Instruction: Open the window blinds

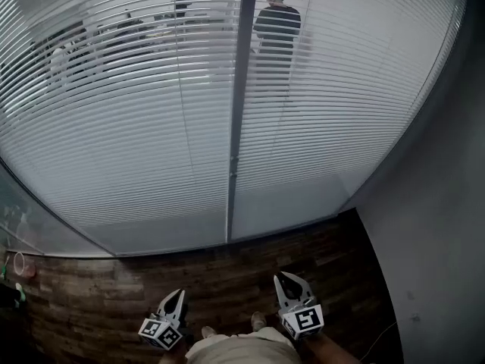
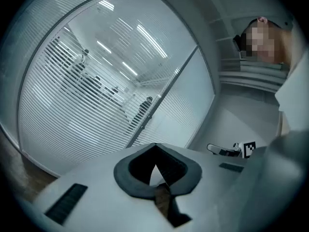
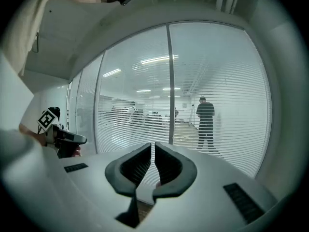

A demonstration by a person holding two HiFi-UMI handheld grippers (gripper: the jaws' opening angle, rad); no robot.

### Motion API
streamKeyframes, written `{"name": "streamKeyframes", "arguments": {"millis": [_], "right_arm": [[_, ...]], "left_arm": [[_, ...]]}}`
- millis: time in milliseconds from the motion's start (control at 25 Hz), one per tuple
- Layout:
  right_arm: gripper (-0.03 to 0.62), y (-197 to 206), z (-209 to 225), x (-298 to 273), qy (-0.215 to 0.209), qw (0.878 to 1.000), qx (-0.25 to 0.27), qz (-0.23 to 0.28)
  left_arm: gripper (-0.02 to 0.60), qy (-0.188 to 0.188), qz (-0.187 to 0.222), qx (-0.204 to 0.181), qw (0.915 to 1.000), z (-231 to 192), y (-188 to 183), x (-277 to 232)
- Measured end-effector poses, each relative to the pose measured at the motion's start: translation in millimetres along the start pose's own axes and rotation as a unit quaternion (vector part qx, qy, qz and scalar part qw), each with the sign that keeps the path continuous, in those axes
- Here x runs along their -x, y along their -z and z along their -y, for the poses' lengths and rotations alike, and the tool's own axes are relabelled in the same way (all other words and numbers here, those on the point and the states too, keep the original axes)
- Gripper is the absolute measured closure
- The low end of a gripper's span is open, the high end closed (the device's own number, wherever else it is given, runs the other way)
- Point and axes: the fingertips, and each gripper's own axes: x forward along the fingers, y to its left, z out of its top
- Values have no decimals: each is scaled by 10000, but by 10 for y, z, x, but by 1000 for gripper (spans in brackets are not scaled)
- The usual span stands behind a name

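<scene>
Between my left gripper (image 1: 176, 296), my right gripper (image 1: 292, 279) and the far side lies an open stretch of wooden floor (image 1: 227, 268), wide enough for both to pass side by side. The far side is closed across its whole width by the blinds (image 1: 129, 135), split near the middle by an upright frame post (image 1: 241, 89). On the right a grey wall (image 1: 432, 241) hems me in close. At the far left, small clutter (image 1: 19, 268) sits on the floor.

Dark wood-plank floor (image 1: 227, 275) bears the person's two shoes (image 1: 258, 321).
</scene>
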Motion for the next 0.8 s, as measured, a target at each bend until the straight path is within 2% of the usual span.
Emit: {"name": "streamKeyframes", "arguments": {"millis": [240, 480, 680, 800], "right_arm": [[563, -250, 238, 97, -131, 9997, 185, -41], [563, -220, 387, 160, -183, 9996, 187, -94], [563, -248, 347, 241, -569, 9973, 307, -352], [563, -262, 406, 368, -624, 9960, 422, -490]], "left_arm": [[571, -39, 124, -87, 9999, 285, -221, -81], [571, -110, 68, -31, 9999, 422, -144, -81], [571, -70, 35, -60, 10000, 591, -110, -79], [571, -80, 45, -86, 9999, 677, -121, -52]]}}
